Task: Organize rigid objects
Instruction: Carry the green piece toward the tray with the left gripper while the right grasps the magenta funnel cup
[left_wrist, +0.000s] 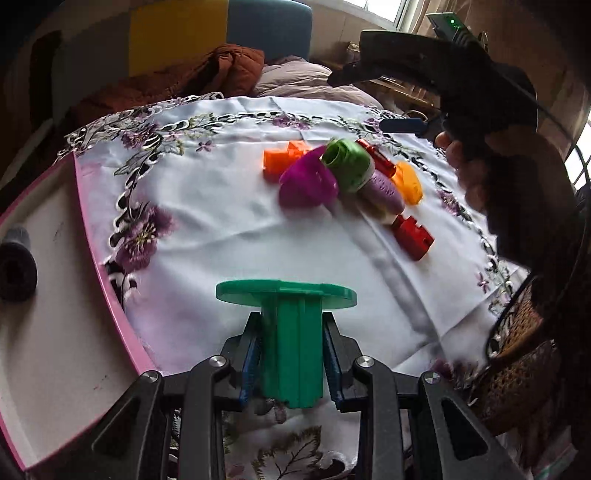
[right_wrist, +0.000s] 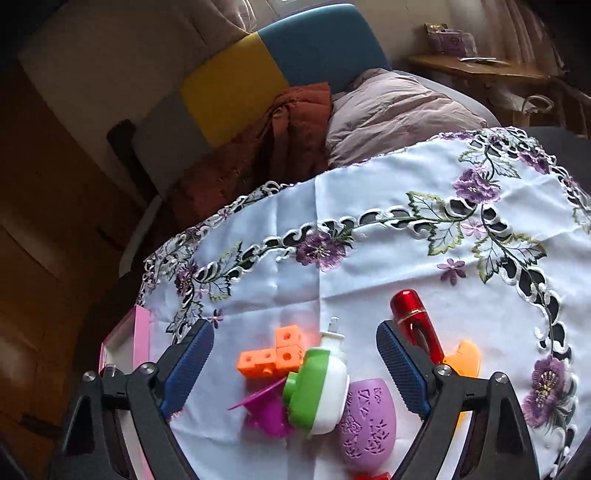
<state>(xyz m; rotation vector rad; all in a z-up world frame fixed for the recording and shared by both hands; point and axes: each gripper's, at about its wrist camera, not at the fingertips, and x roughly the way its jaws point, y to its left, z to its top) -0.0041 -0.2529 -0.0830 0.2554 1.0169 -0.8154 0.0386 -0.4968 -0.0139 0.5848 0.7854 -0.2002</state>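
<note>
Carrying step: left gripper (left_wrist: 291, 363) clamped on green spool (left_wrist: 290, 332), heading for pink tray (left_wrist: 107, 258); right gripper (right_wrist: 295, 362) jaws apart over green-white bottle (right_wrist: 321, 391), next to close on it

The left gripper (left_wrist: 293, 363) clamps a green spool (left_wrist: 290, 332) by its stem (flange forward) above the embroidered cloth (left_wrist: 207, 206). A pink-rimmed tray (left_wrist: 107, 280) lies left, holding a dark cylinder (left_wrist: 16, 266); colourful toys (left_wrist: 347, 184) cluster beyond.

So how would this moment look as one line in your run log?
left tongs: shut on green spool | right tongs: open above toy pile | pink tray: holds dark cylinder
</note>
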